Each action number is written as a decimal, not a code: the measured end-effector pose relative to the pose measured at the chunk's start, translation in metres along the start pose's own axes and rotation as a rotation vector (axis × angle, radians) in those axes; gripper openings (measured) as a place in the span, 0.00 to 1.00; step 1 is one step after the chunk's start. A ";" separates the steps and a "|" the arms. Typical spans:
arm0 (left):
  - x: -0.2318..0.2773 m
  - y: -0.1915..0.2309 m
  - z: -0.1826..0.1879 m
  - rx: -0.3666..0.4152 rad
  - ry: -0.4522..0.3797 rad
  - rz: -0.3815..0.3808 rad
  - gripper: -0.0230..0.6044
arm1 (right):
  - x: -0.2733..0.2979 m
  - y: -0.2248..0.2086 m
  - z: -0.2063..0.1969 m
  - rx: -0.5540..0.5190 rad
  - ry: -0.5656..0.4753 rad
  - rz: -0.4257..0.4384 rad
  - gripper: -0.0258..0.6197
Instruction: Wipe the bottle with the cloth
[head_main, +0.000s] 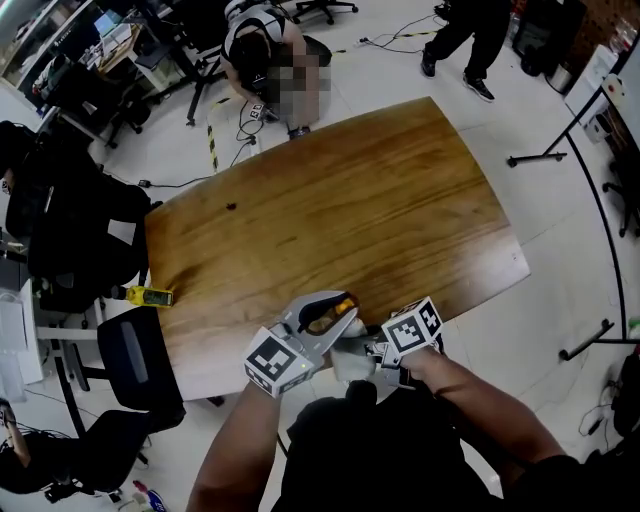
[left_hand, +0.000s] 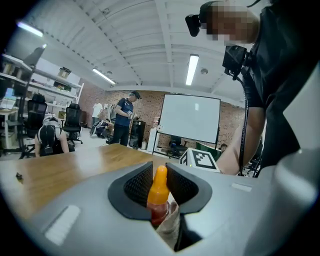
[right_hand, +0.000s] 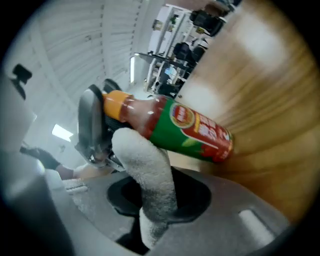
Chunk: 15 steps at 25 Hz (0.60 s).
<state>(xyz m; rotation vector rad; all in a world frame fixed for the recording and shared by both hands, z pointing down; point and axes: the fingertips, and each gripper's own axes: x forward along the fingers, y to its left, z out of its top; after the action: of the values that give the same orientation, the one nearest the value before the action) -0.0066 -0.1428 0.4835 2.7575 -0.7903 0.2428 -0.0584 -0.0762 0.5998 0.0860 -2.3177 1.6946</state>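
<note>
Right tool (right_hand: 156, 196) with cloth (right_hand: 148, 167) against bottle (right_hand: 196, 129) in left tool (left_hand: 159, 175)

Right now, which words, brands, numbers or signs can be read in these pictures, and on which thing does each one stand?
No text can be read.
Sauce bottle, label: a red oval badge and white characters on a red band, too blurred to read.
Left marker cube and right marker cube: black-and-white square patterns only, no letters.
Yellow object at the edge of the table: print too small.
</note>
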 end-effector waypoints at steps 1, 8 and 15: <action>0.000 0.000 -0.001 0.002 -0.005 0.001 0.18 | 0.002 -0.006 -0.006 0.088 0.012 0.003 0.15; -0.001 0.003 -0.002 0.004 0.012 0.028 0.18 | 0.000 -0.039 -0.027 0.448 0.008 -0.022 0.15; 0.001 0.007 -0.004 0.026 -0.007 0.031 0.18 | 0.000 -0.041 -0.028 0.433 0.031 -0.057 0.15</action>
<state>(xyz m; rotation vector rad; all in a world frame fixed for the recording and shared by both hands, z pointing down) -0.0101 -0.1482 0.4886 2.7730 -0.8385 0.2510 -0.0452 -0.0623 0.6456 0.2050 -1.8695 2.1198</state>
